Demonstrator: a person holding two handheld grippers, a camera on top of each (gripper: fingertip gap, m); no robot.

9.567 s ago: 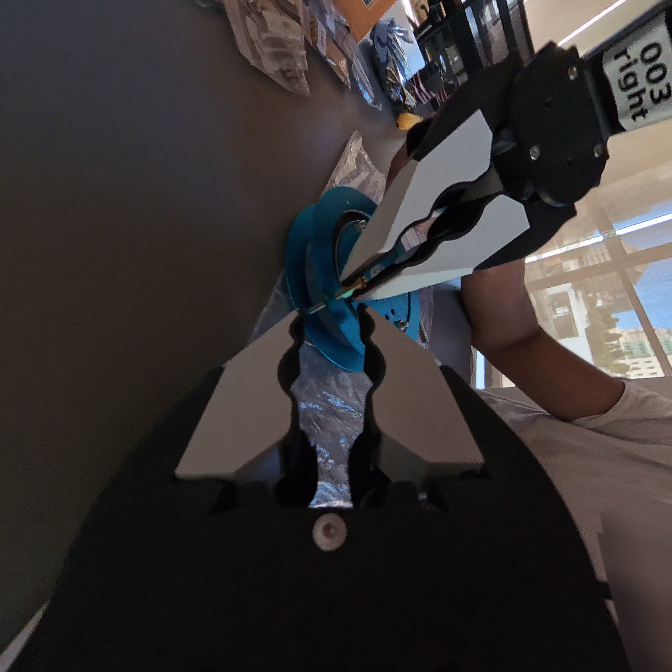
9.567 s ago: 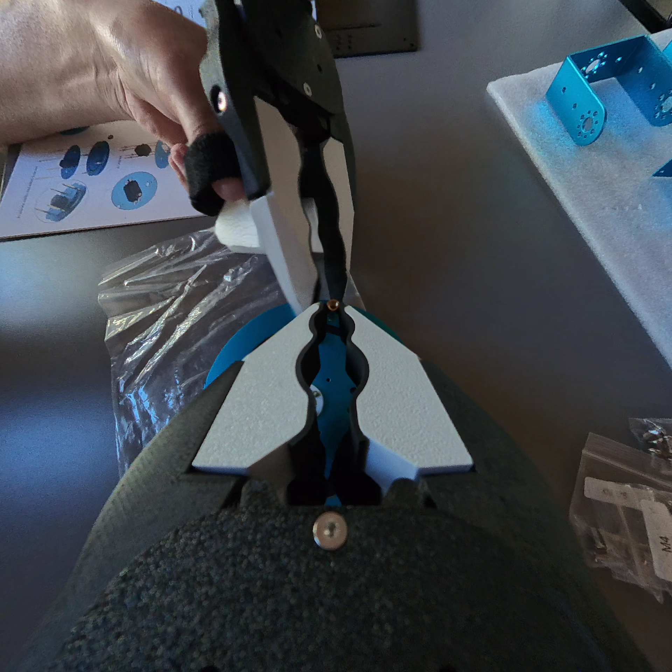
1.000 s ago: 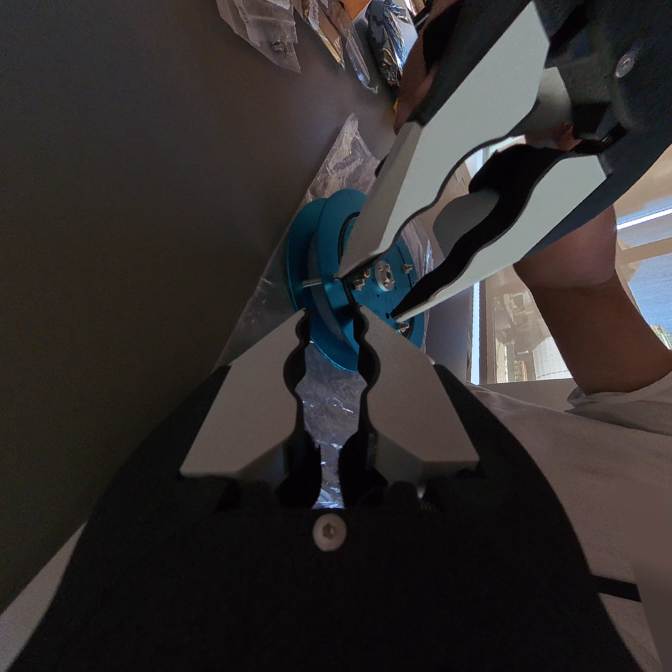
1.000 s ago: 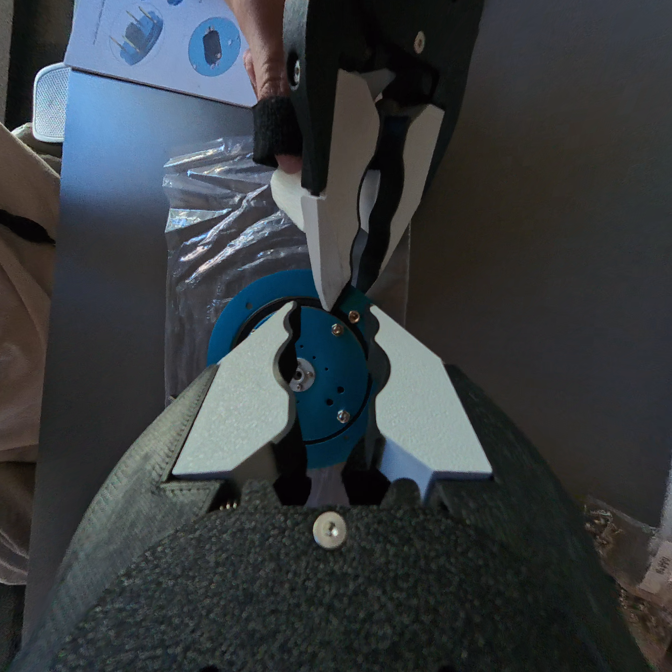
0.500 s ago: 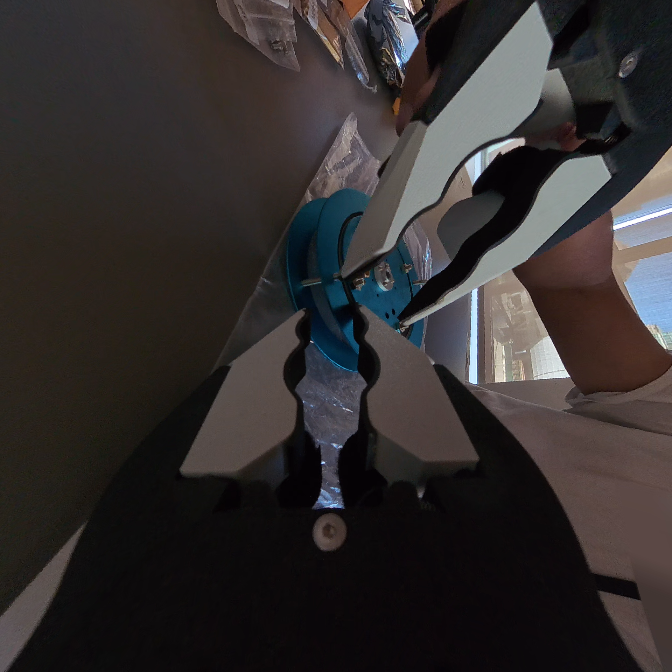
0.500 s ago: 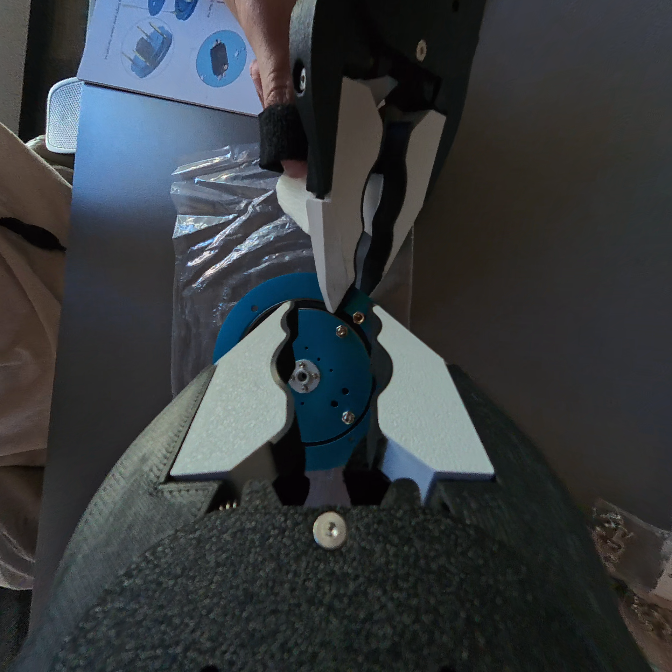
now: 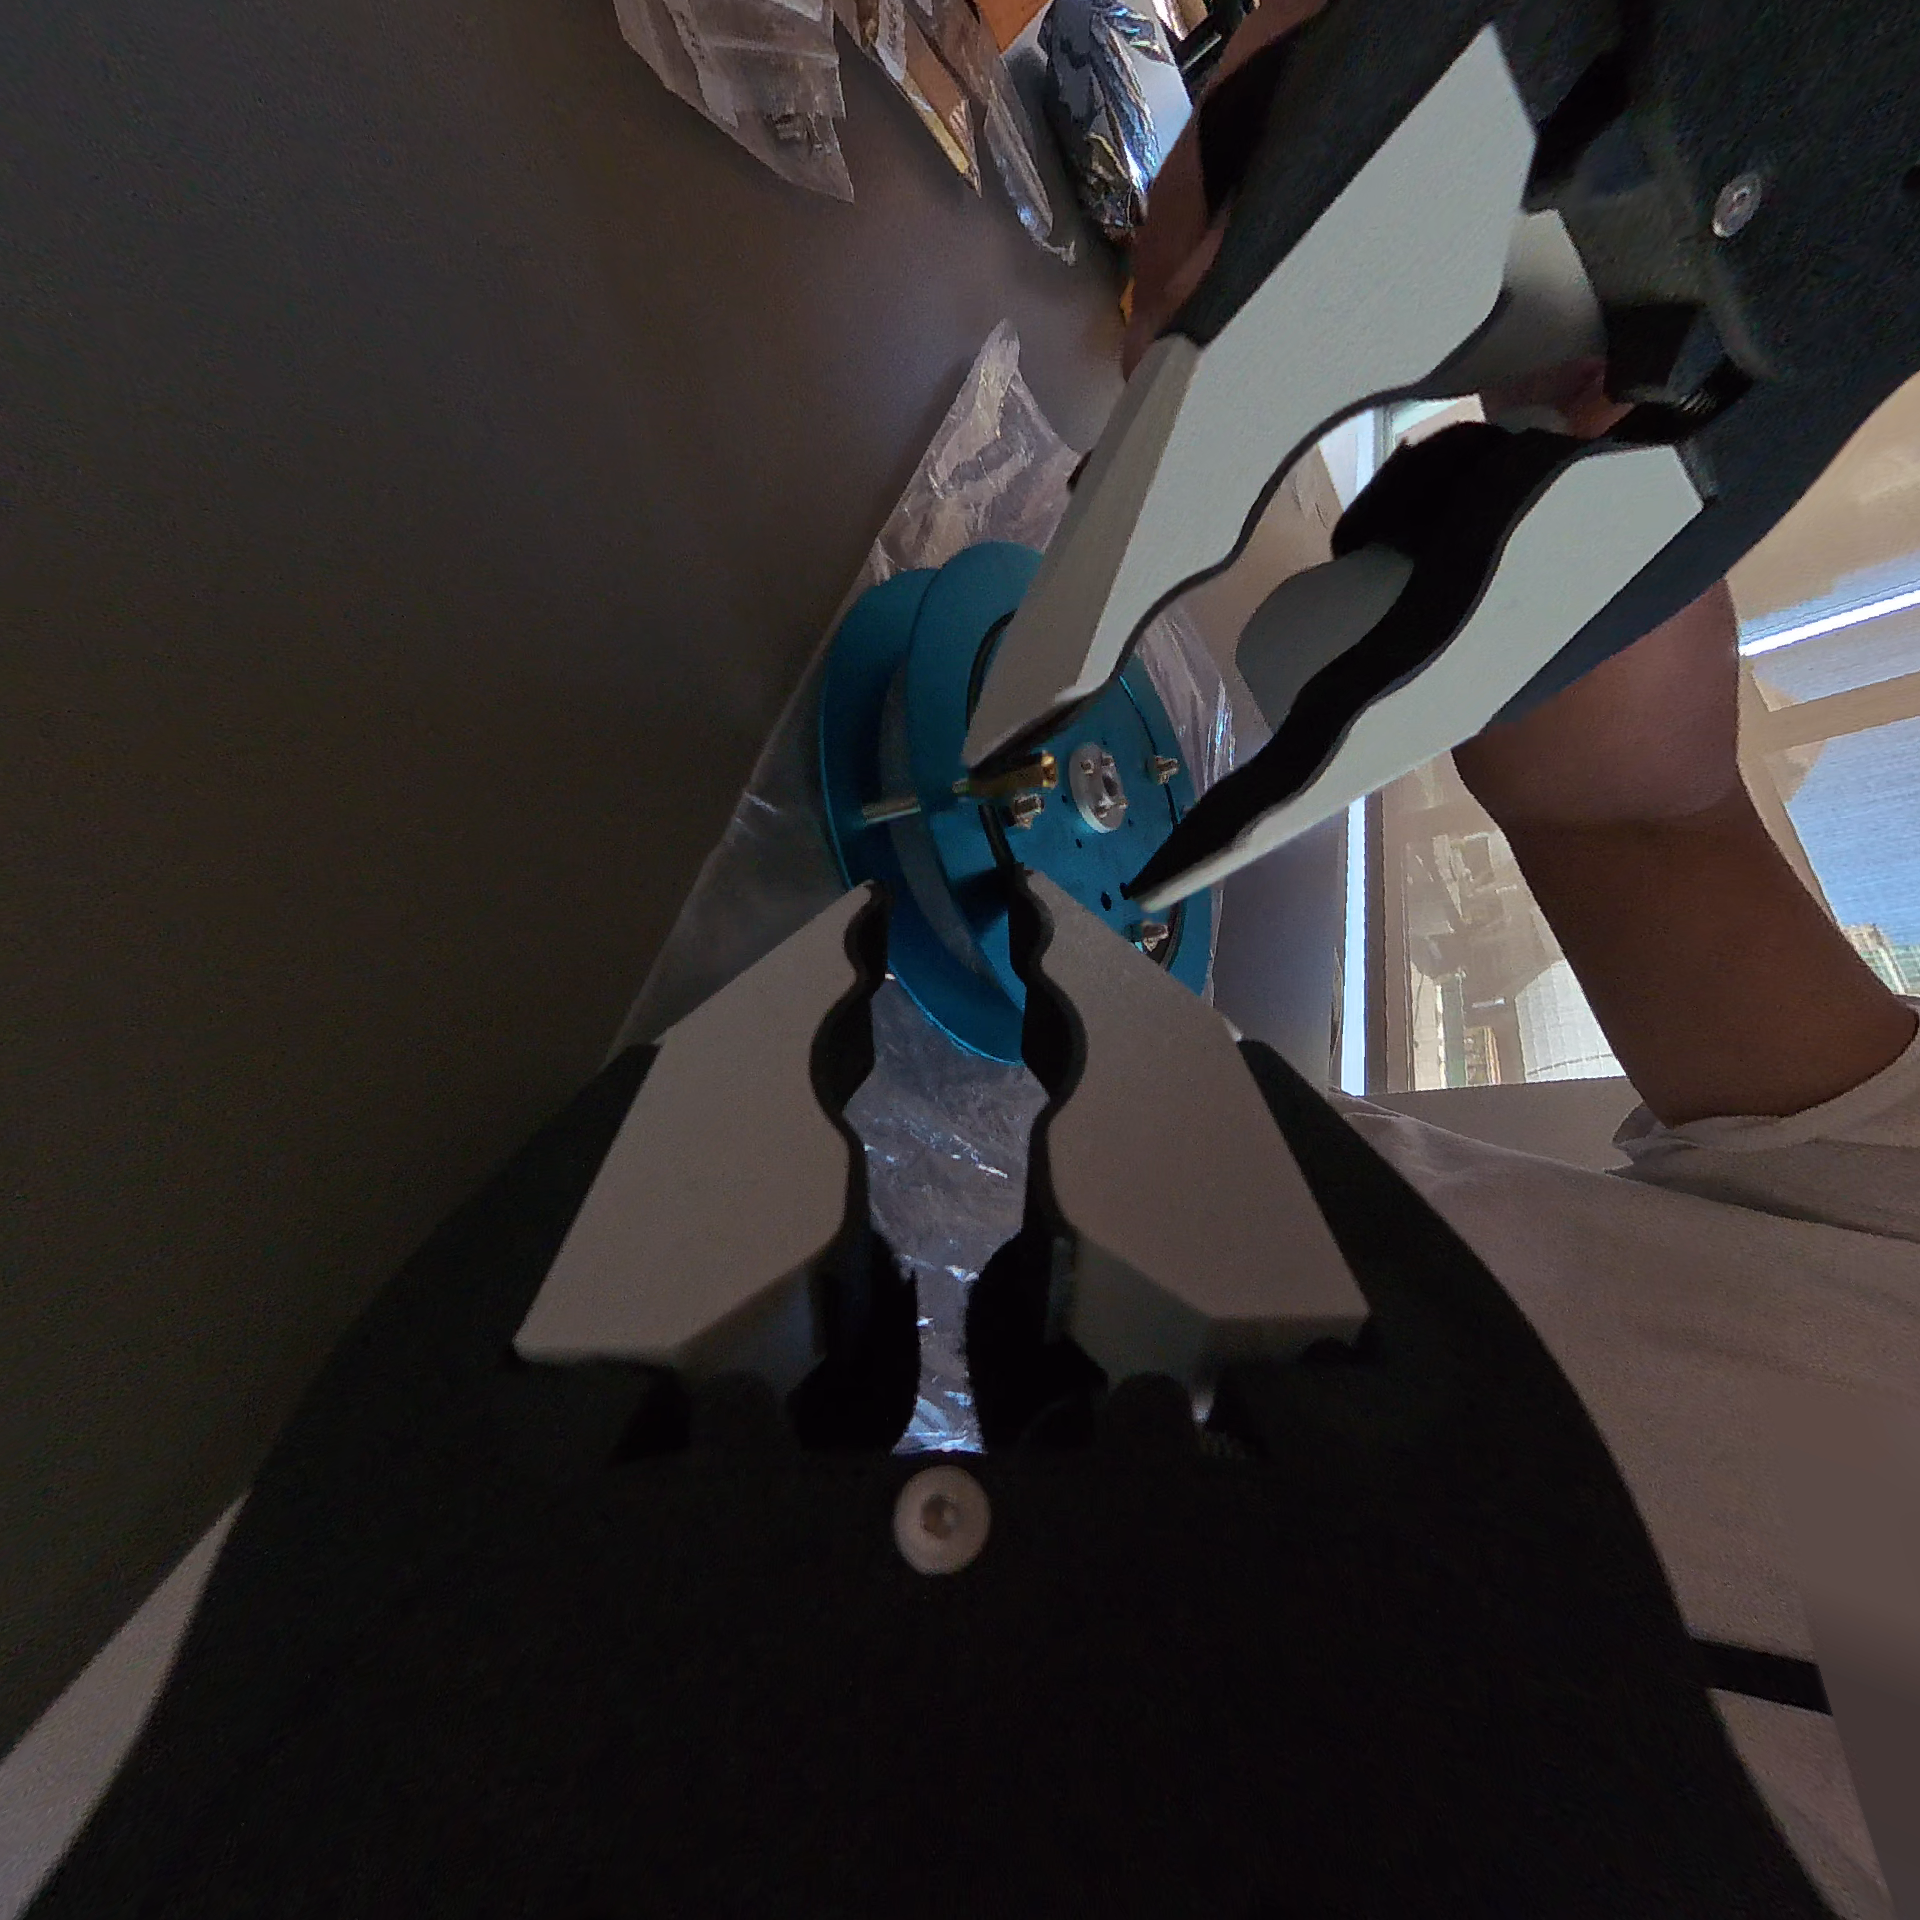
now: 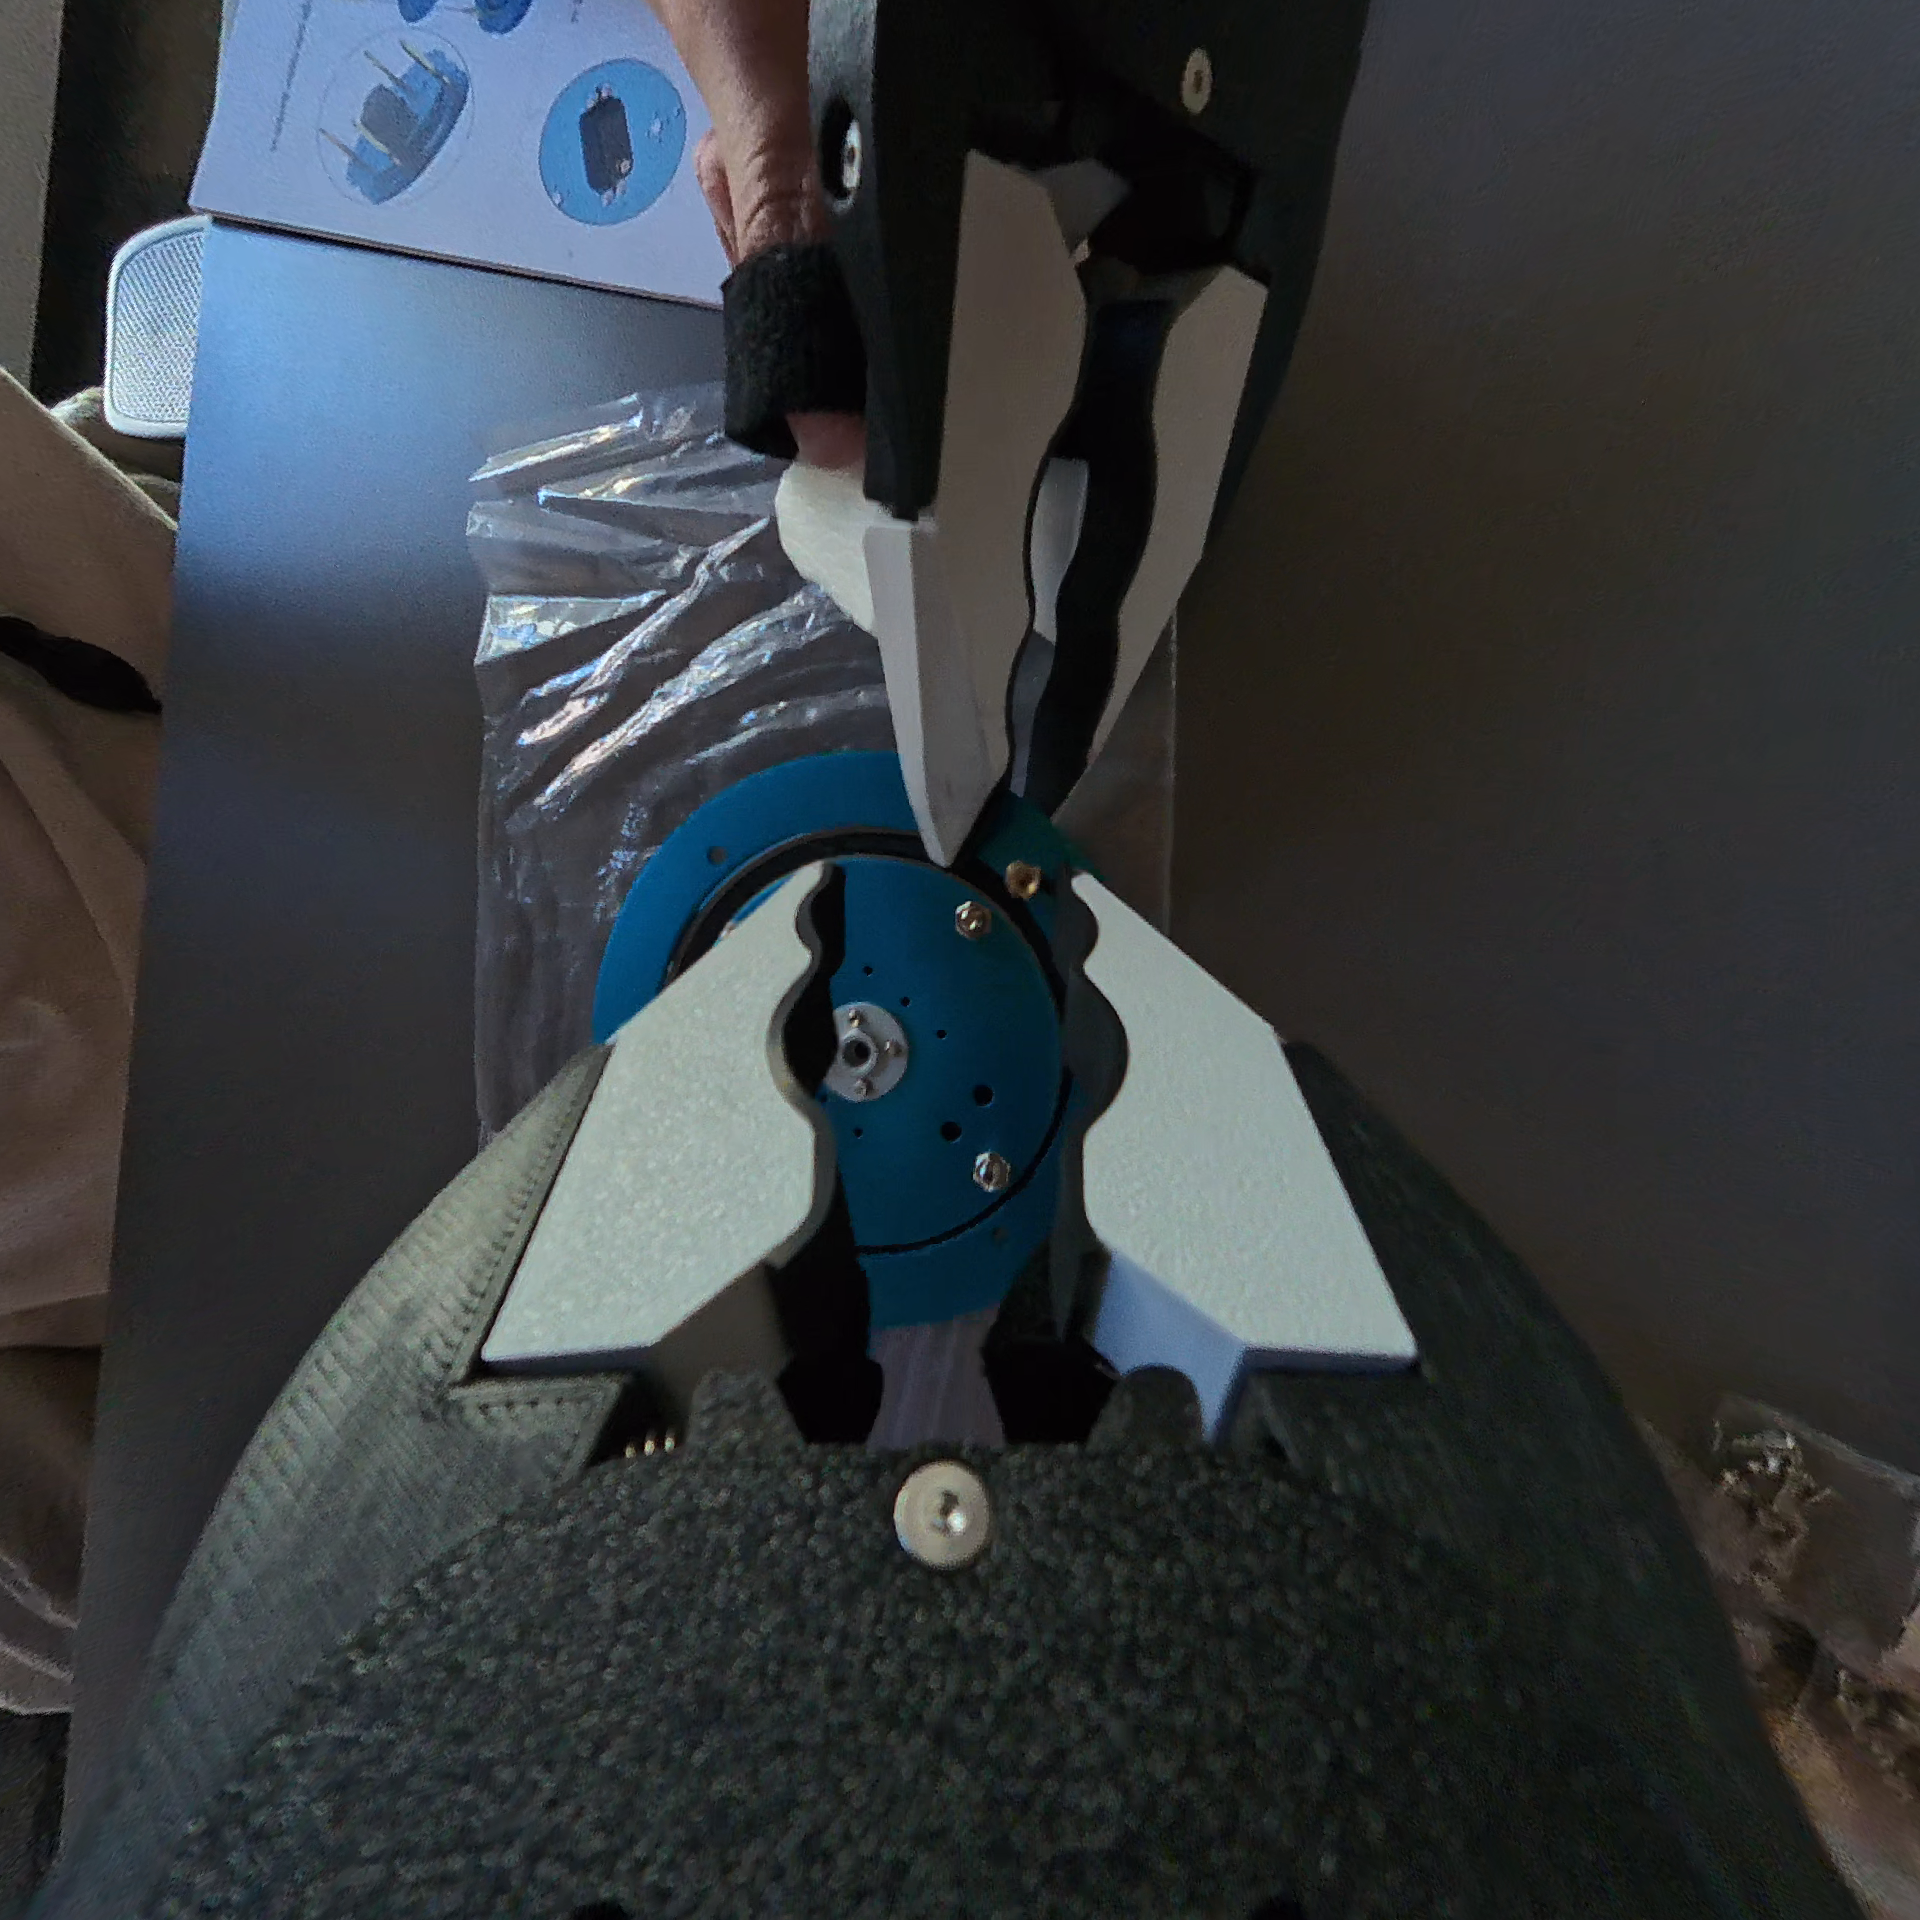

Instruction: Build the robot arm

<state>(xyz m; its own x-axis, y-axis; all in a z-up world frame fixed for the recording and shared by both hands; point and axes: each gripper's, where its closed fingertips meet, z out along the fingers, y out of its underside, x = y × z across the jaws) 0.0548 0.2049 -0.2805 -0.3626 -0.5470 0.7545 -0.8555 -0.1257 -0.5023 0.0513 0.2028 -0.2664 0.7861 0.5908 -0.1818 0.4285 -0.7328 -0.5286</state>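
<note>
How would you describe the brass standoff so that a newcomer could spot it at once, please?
On the dark table, a clear plastic bag carries a blue round assembly. Near its inner disc's far rim, beside the left gripper, stands the brass standoff: the only gold-coloured post among silver nuts.

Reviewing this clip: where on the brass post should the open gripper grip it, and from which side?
Probably its free top end, coming square onto the blue disc's face: the brass post stands upright there near the rim, a nut close by its foot. The left gripper clamps the rim right beside it, so the open right gripper fits best from the centre side.
</note>
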